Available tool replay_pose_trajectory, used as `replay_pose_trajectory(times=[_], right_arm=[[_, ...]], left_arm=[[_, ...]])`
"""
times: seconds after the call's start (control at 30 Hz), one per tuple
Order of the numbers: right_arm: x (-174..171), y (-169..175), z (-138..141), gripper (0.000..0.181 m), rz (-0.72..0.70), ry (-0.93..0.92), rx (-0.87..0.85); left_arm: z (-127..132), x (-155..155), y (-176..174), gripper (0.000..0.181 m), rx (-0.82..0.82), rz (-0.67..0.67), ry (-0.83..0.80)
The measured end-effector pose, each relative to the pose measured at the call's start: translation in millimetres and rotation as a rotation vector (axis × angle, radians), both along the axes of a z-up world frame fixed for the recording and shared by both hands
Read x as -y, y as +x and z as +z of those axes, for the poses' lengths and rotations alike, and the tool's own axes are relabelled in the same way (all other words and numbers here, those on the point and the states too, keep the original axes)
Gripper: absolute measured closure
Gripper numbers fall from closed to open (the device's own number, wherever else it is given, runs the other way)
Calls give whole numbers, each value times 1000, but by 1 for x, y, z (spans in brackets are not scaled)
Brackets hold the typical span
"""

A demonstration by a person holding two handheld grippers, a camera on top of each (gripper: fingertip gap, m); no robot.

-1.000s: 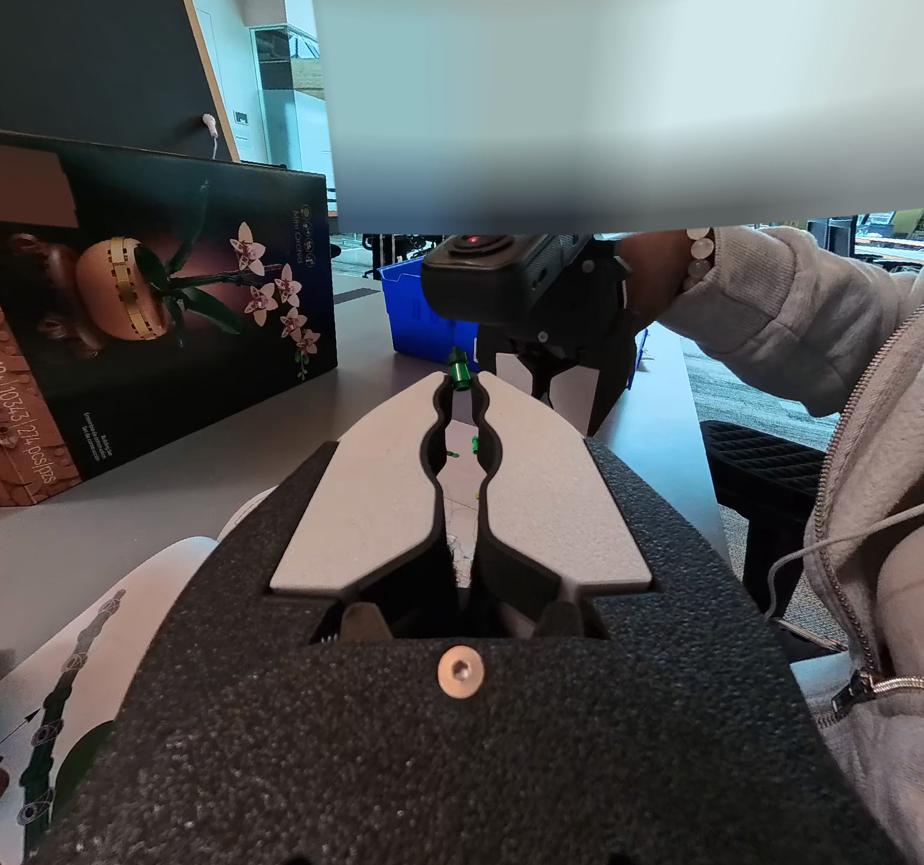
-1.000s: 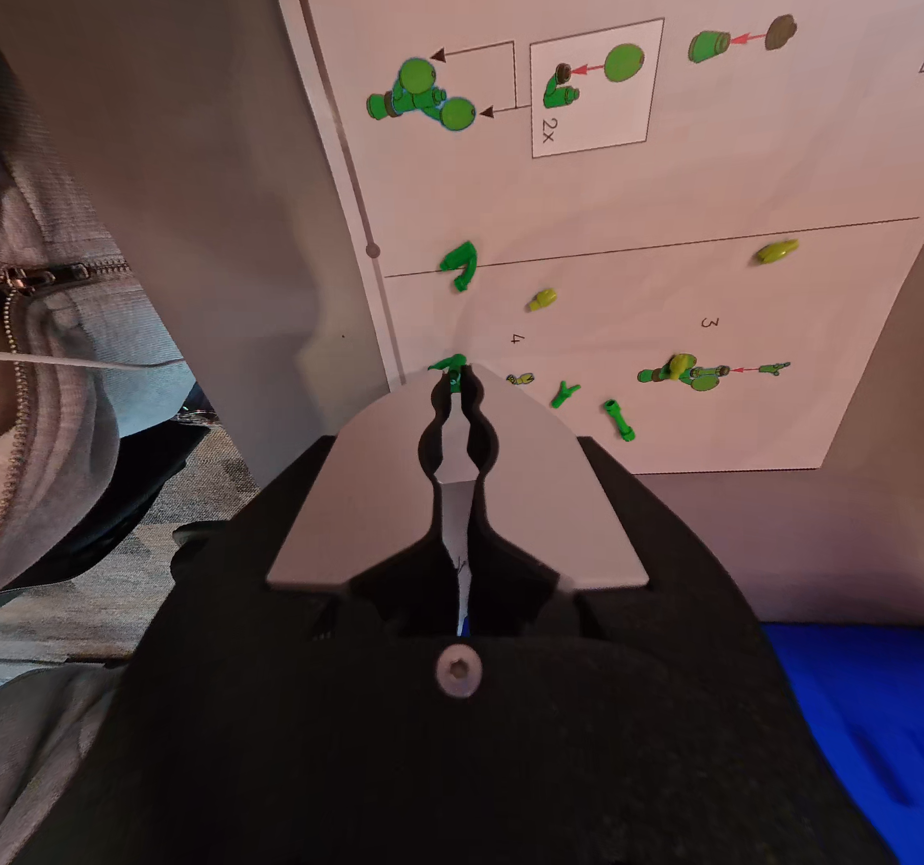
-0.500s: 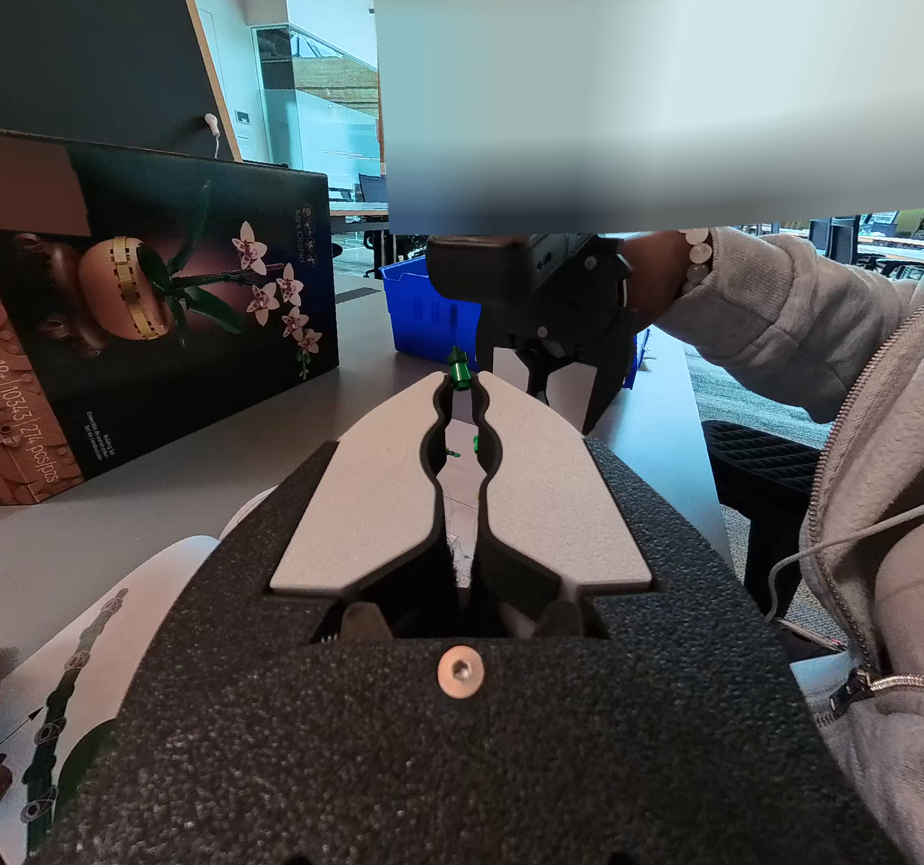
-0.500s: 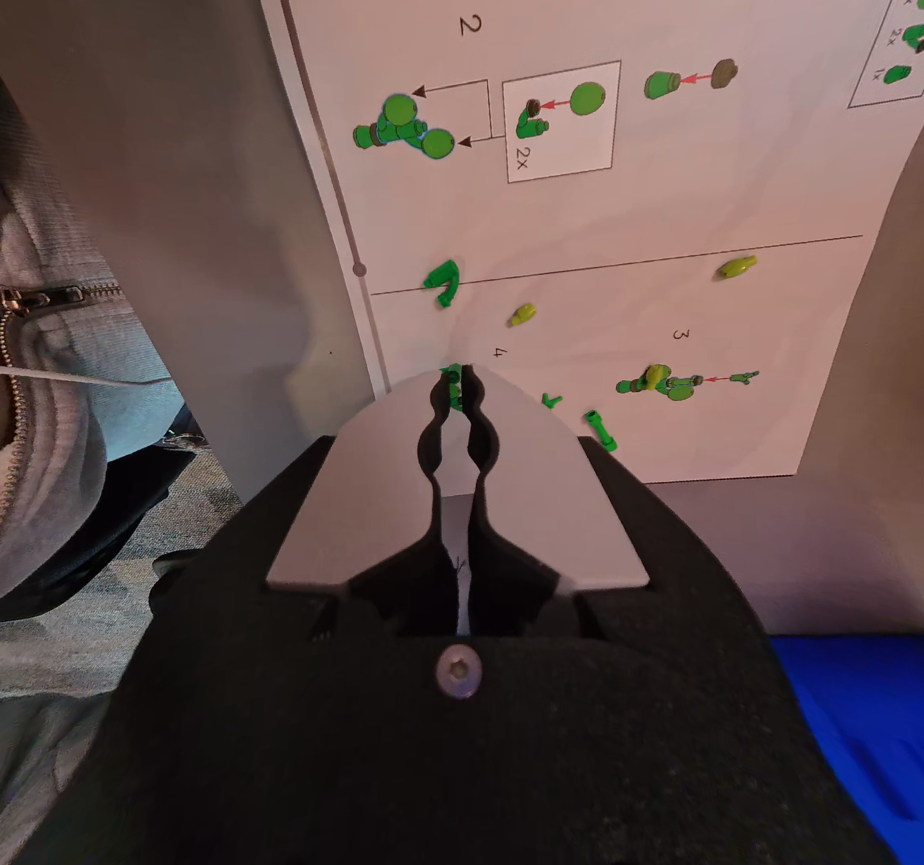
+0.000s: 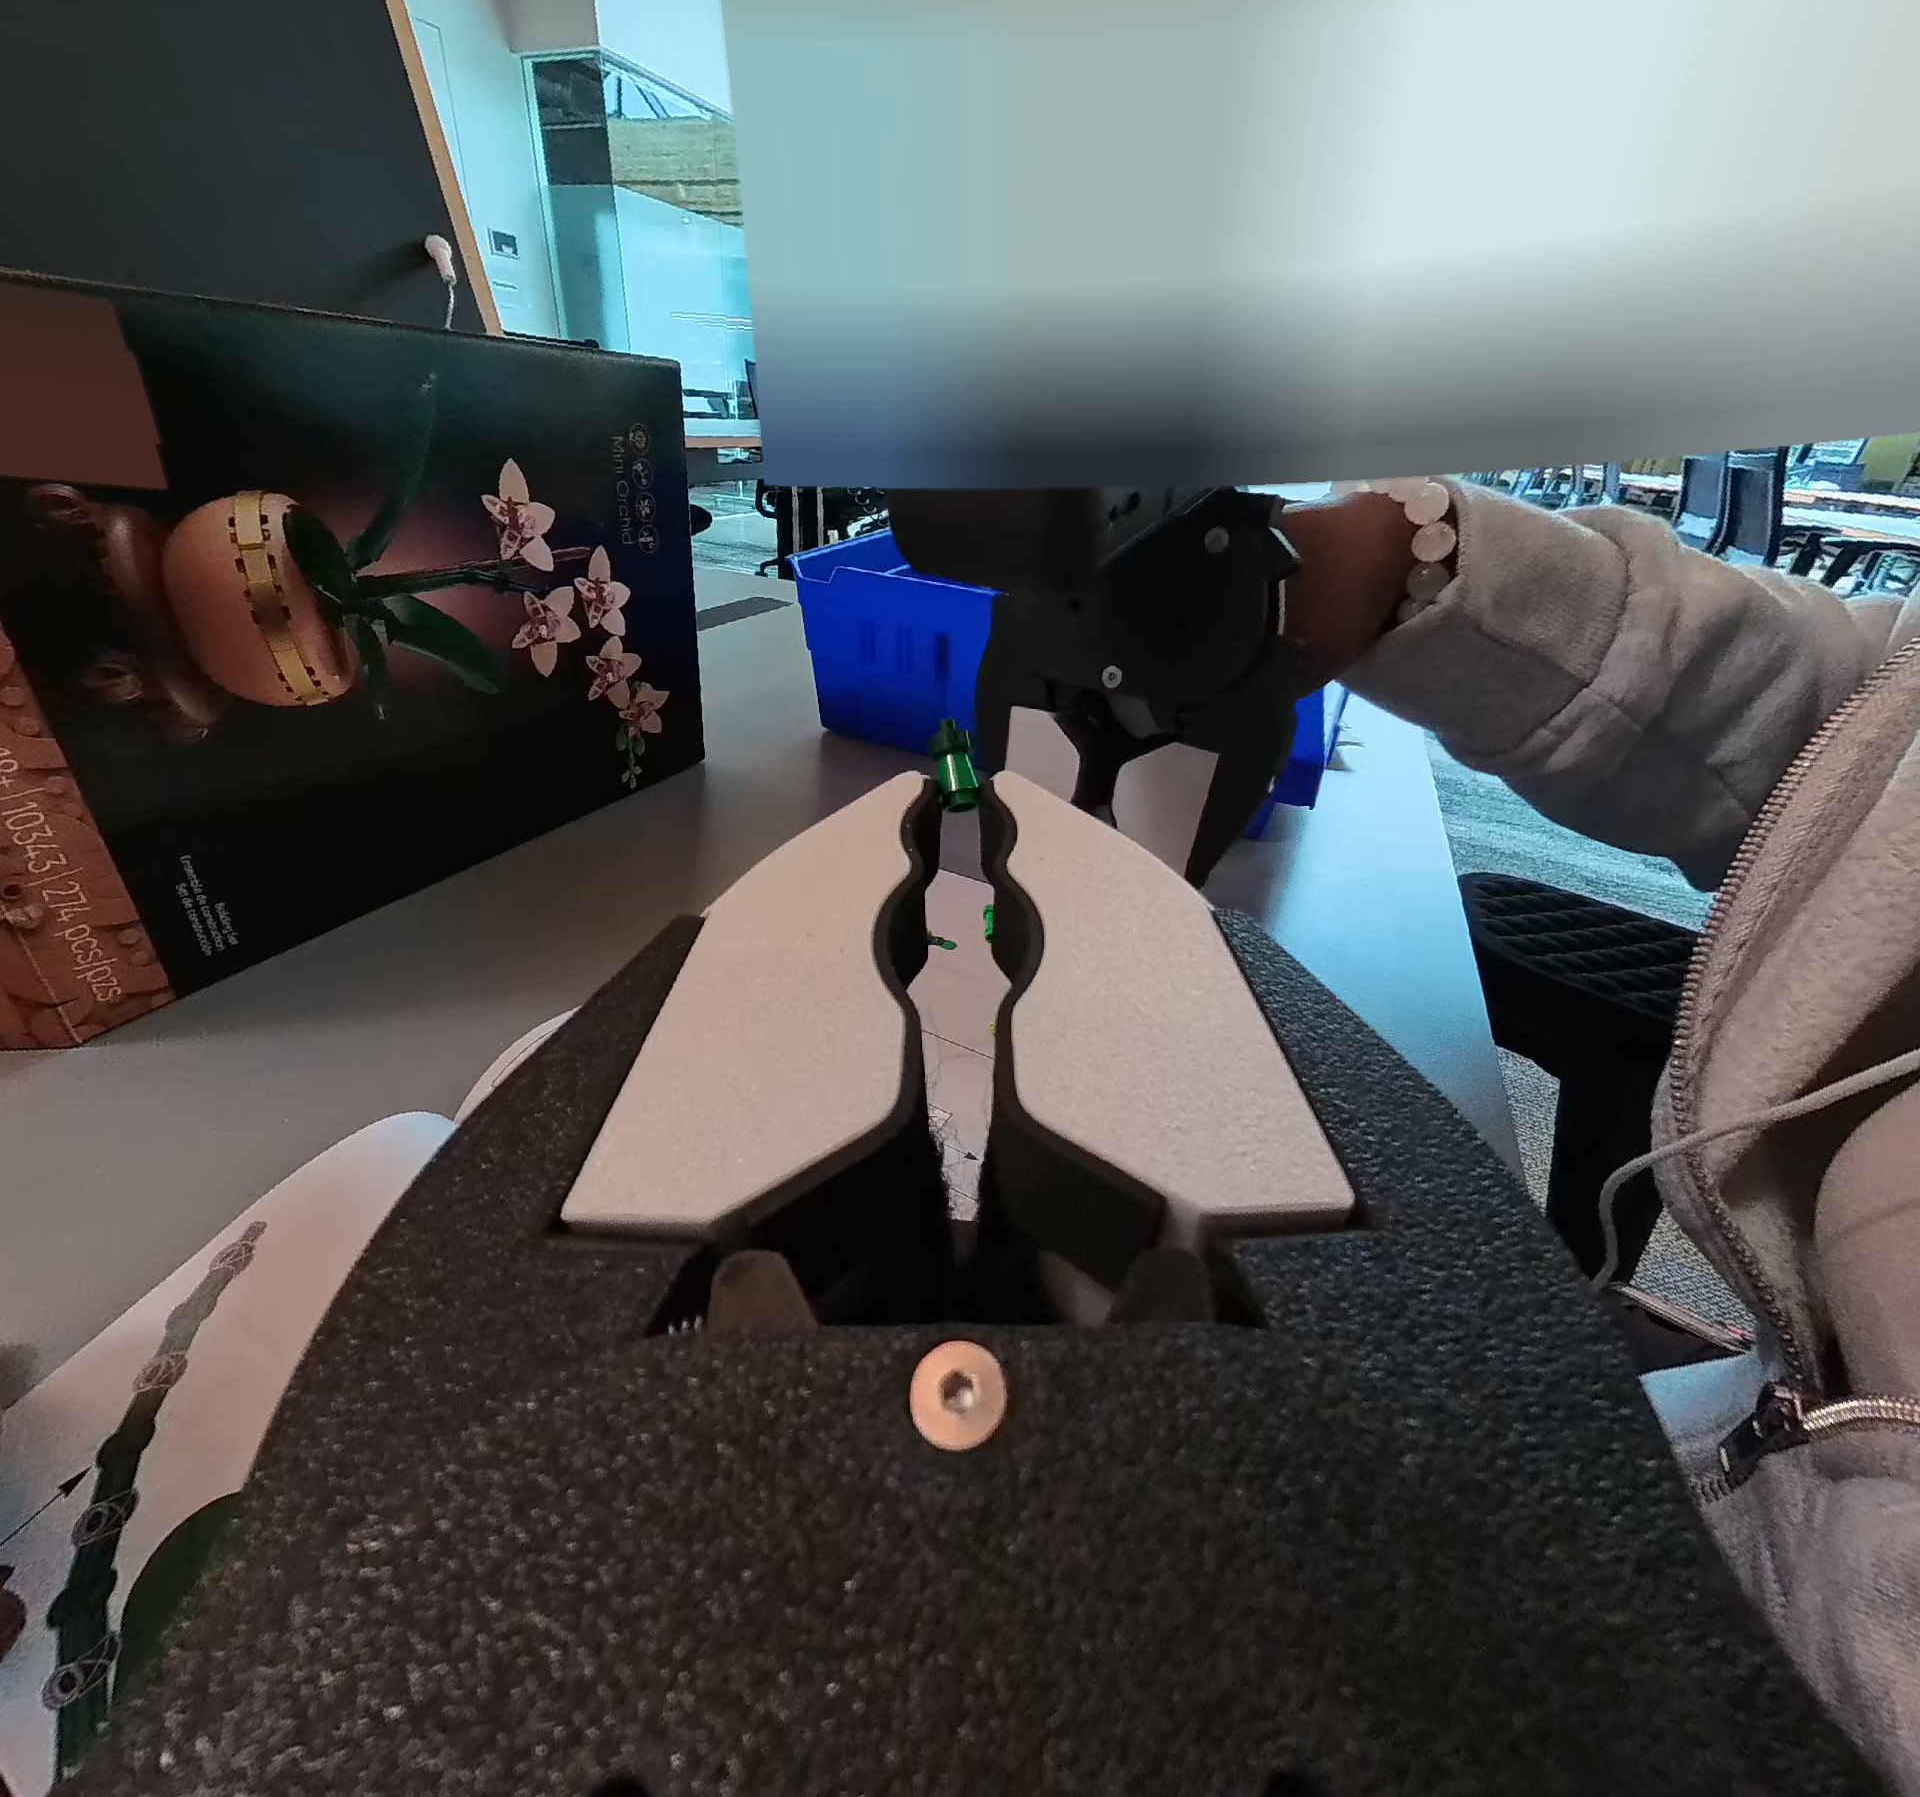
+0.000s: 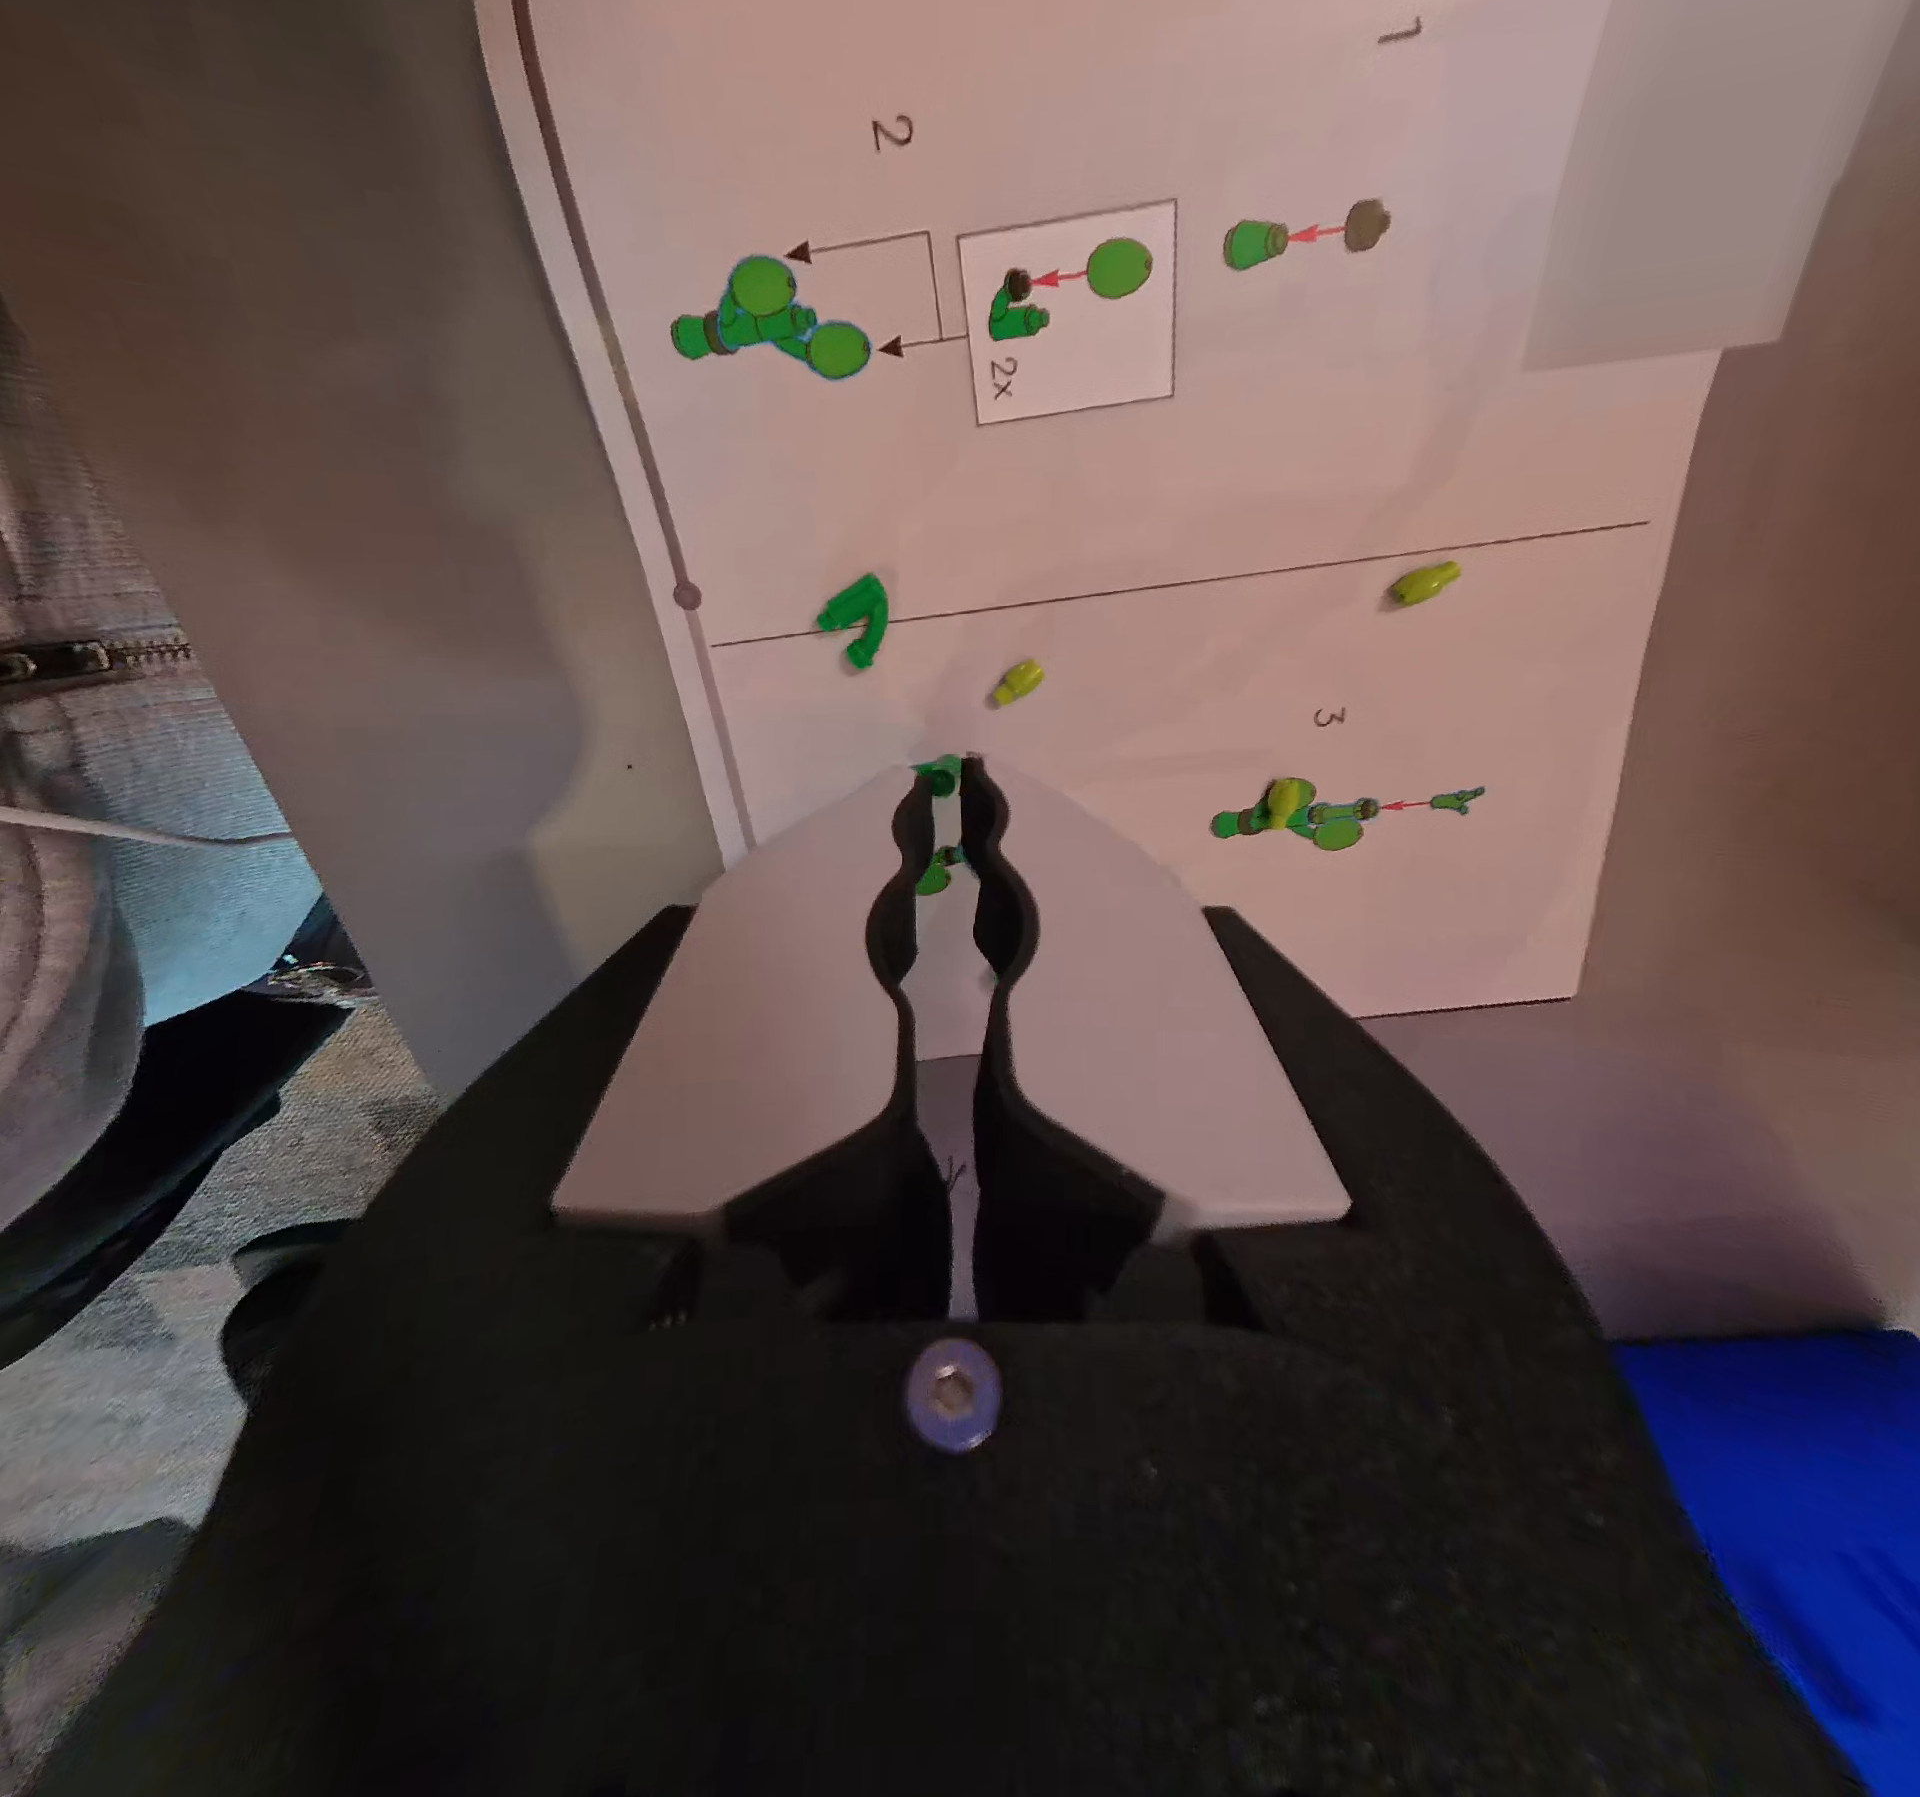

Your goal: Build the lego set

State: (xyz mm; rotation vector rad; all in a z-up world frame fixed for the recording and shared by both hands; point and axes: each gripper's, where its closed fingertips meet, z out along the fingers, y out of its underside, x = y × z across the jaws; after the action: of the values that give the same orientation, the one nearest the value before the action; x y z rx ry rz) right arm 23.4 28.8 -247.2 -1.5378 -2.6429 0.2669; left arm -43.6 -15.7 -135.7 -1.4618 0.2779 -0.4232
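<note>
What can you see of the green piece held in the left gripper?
The green piece is a small, glossy, dark green part that looks like plastic. It has a round, peg-like body with a narrower stub on top. It stands nearly upright, pinched at its lower end between the two fingertips of the left gripper, and most of it sticks out past them. It is held up off the table. Only the fingertips touch it. Its lower end is hidden between them.

Printed writing stands on the set box [image 5: 343,667] and instruction sheet [image 6: 1143,500].
</note>
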Motion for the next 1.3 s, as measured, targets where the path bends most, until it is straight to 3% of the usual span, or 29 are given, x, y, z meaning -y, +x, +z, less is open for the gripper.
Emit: replay_pose_trajectory(times=[0.37,0.5,0.67,0.83,1.13,1.3], right_arm=[[-3,-31,9,177,47,9,-221],[3,-21,17,177,10,32,-293],[10,-15,7,177,-46,125,-378],[5,-13,-8,173,-101,129,-341],[3,-14,-9,176,-184,47,-303],[1,-12,-7,181,-163,5,-347]], left_arm=[[0,0,0,175,2,-1,2],[0,0,-1,175,3,3,2],[1,0,1,175,6,-6,2],[0,1,0,175,6,-2,3],[1,1,0,175,14,-3,5],[2,1,-1,175,19,0,8]])
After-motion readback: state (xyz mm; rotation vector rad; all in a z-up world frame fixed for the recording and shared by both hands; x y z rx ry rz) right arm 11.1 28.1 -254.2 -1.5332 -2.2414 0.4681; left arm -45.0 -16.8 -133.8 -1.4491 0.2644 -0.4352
